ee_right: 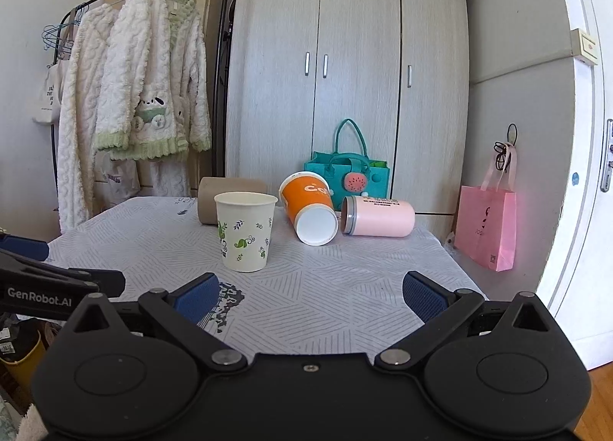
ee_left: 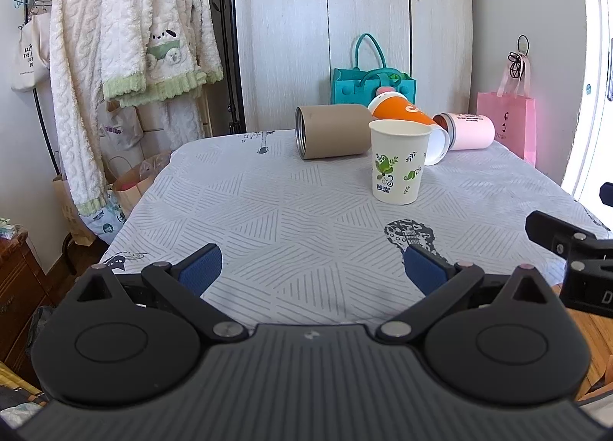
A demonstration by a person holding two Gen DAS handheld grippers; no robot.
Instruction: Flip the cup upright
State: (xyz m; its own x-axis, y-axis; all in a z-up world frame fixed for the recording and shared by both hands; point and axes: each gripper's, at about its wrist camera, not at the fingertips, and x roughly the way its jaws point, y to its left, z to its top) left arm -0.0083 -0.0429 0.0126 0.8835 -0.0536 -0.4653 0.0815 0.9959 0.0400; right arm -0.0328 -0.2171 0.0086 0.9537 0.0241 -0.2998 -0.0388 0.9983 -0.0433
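- We work over the table under a pale grey line-patterned cloth (ee_right: 345,288), with both tools held back at its near edge.
- The tan cardboard-coloured cylinder tumbler (ee_left: 329,131) lies on its side toward the far edge, its open mouth facing the left edge.
- The pink cylindrical tumbler (ee_right: 379,217) lies on its side near the far right corner, mouth turned toward the middle of the table.
- The orange paper cup with a white base (ee_right: 310,207) lies tipped between those two, its white bottom toward us. We judge it the next cup to right, since it is the nearest one lying down.
- The white paper cup printed with green leaves (ee_right: 245,230) already stands upright, mouth up, toward the middle of the table and just in front of the tan tumbler.
- Our right gripper (ee_right: 310,297) is spread wide with nothing between its blue pads; our left gripper (ee_left: 312,268) is likewise wide open and empty.
- To do this well, we should bring the right gripper past the upright cup on its right side without brushing it, as it looks light enough to topple.
- We should close gently across the orange cup's wall near the middle, because thin paper may crush, then swing the white base down onto the cloth.
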